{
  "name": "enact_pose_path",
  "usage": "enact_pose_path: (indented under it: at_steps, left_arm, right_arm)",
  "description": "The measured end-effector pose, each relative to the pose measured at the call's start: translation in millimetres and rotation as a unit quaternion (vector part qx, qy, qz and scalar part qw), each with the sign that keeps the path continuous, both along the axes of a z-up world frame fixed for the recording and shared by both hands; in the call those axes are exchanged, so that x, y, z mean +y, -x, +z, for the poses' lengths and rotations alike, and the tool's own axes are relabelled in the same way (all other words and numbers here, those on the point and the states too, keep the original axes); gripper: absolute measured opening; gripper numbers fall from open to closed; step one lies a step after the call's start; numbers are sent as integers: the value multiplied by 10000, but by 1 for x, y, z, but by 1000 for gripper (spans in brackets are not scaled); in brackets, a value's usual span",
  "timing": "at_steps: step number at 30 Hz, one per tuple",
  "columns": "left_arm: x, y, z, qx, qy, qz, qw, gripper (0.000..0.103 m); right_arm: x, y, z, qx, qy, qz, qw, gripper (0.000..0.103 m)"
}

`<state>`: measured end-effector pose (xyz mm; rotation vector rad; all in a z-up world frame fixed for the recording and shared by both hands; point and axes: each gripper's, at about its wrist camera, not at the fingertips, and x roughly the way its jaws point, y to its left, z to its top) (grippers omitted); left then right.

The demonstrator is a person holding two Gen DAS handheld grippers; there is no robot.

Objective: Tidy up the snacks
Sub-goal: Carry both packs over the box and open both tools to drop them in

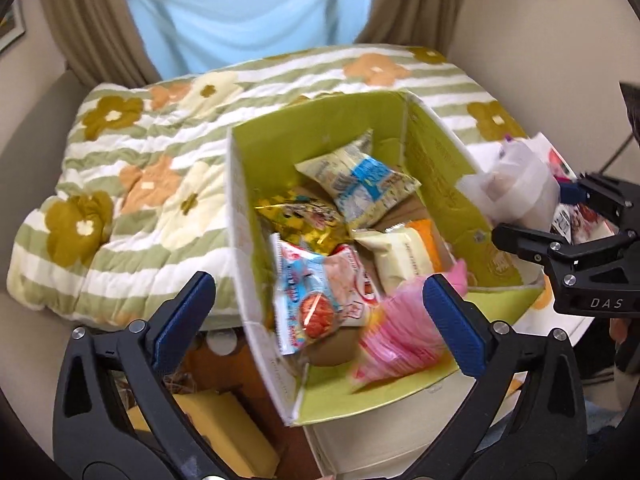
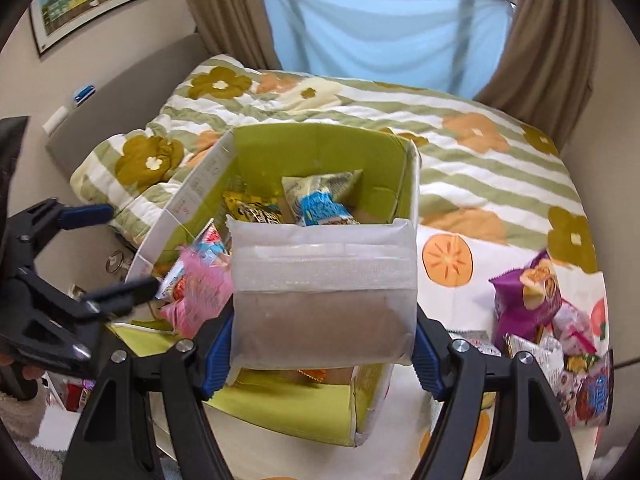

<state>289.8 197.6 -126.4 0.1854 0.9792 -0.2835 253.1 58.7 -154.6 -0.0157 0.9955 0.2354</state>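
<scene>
On the bed, seen from the left wrist camera, an open cardboard box [image 1: 320, 240] with a lime-green lining sits on a green-striped floral quilt [image 1: 132, 184]. The left gripper [image 1: 316, 312] hangs over the box's near edge with its blue-padded jaws spread wide and nothing clamped between them. Below it, inside the box, lie a pink packet [image 1: 400, 340], blurred, a red-and-blue snack bag [image 1: 316, 300], a gold packet [image 1: 300, 216], a pale yellow packet with blue print [image 1: 360, 184] and a cream-and-orange packet [image 1: 412, 256]. At the right edge the right gripper [image 1: 568, 216] holds a translucent white pouch [image 1: 516, 188] just beyond the box's right wall.

From the right wrist camera, the right gripper [image 2: 324, 344] has its blue pads pressed on both sides of that translucent pouch [image 2: 324, 292], whose lower half shows brown contents under a zip seal. The pouch hangs above the near side of the box [image 2: 408, 184]. The left gripper [image 2: 120, 248] reaches in from the left with its fingers apart, over the pink packet [image 2: 200, 296]. To the right, on a white sheet printed with orange fruit [image 2: 448, 264], a purple chip bag [image 2: 520, 292] stands among a heap of other snack packets [image 2: 576, 368].
</scene>
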Motion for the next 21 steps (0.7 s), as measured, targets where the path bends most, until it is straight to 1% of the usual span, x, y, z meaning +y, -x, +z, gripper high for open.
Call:
enact_pose_path:
  at_steps: [3, 6, 10, 13, 16, 17, 20, 21]
  left_arm:
    - [8, 6, 1, -45, 3, 249, 9997, 103]
    - [13, 10, -1, -14, 21, 496, 9988, 103]
    - [18, 10, -3, -5, 108, 590, 9982, 103]
    - [19, 5, -5, -26, -14, 686, 9976, 103]
    - [21, 1, -9, 31, 17, 763, 9971, 103]
    - [22, 1, -10, 66, 29, 773, 9970, 103]
    - [21, 2, -17, 165, 21, 758, 9970, 103]
    - [21, 3, -19, 195, 23, 747, 9970, 103]
  right_arm:
    - [1, -1, 0, 7, -144, -26, 9999, 70]
    - [7, -5, -1, 4, -221, 76, 9997, 70]
    - [14, -19, -2, 54, -263, 136, 9995, 70]
    - [18, -31, -8, 163, -306, 155, 9993, 71]
    - [20, -40, -19, 272, -325, 157, 9990, 73]
    - [19, -41, -21, 228, -339, 140, 9991, 76]
    - [17, -38, -23, 91, -442, 142, 9989, 97]
    - [17, -36, -24, 77, -437, 149, 9989, 100]
